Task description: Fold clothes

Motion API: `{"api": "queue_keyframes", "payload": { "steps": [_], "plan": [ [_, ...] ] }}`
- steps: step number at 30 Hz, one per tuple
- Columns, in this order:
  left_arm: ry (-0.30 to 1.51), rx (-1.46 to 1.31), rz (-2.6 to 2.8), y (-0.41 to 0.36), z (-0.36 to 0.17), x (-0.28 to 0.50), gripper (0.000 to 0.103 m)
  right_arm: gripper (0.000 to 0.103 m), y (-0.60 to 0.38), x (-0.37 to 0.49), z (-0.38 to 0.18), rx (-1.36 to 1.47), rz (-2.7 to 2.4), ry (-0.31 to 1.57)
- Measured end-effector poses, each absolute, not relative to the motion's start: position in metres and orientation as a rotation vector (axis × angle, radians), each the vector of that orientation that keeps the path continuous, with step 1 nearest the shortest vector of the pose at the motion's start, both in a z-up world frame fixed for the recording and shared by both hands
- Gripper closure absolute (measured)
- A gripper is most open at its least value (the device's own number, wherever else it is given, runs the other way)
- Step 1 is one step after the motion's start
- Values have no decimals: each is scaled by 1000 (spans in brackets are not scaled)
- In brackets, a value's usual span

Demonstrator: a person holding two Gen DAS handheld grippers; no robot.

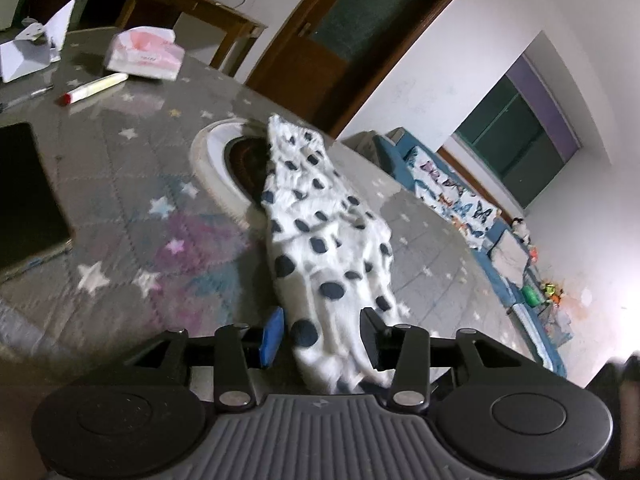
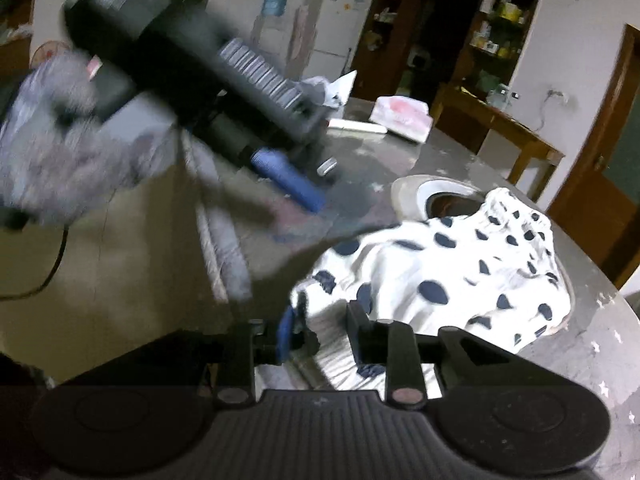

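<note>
A white garment with dark blue dots (image 1: 320, 232) lies bunched in a long heap on the round table with its grey star-patterned cover (image 1: 120, 184). My left gripper (image 1: 322, 336) is open at the garment's near end, the cloth passing loosely between its blue pad and its black finger. In the right wrist view the garment (image 2: 440, 268) spreads to the right. My right gripper (image 2: 322, 338) is open at its near edge with a fold of cloth between the jaws. A blurred blue finger (image 2: 288, 178) of the left gripper and a gloved hand (image 2: 60, 140) show at upper left.
A white ring with a dark centre (image 1: 212, 148) is set in the table, partly under the garment. A pink tissue pack (image 1: 144, 54), a white tube (image 1: 94, 88), a white box (image 1: 28, 52) and a dark flat slab (image 1: 24, 200) lie to the left. A blue sofa (image 1: 460, 196) stands beyond.
</note>
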State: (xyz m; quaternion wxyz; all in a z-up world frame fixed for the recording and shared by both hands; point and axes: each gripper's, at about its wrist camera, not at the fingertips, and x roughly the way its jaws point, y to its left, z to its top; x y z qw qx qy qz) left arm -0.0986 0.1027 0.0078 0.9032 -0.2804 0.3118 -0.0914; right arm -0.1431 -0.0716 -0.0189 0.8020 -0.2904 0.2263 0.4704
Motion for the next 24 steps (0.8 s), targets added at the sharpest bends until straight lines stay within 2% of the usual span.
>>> {"api": "queue_keyframes", "payload": {
  "steps": [3, 5, 9, 16, 17, 24],
  "plan": [
    [644, -542, -215, 94, 12, -88, 57, 74, -72, -145, -22, -619, 1014, 480],
    [652, -509, -238, 86, 13, -78, 57, 82, -73, -141, -20, -588, 1023, 500],
    [659, -473, -287, 77, 16, -61, 57, 89, -85, -133, -11, -493, 1081, 579],
    [731, -447, -363, 65, -2, -37, 57, 87, -103, -137, -2, -454, 1160, 628],
    [744, -452, -361, 66, -7, -35, 57, 83, -108, -136, 3, -434, 1172, 637],
    [773, -472, -384, 79, -21, -32, 58, 80, -152, -88, 55, -289, 1127, 678]
  ]
}}
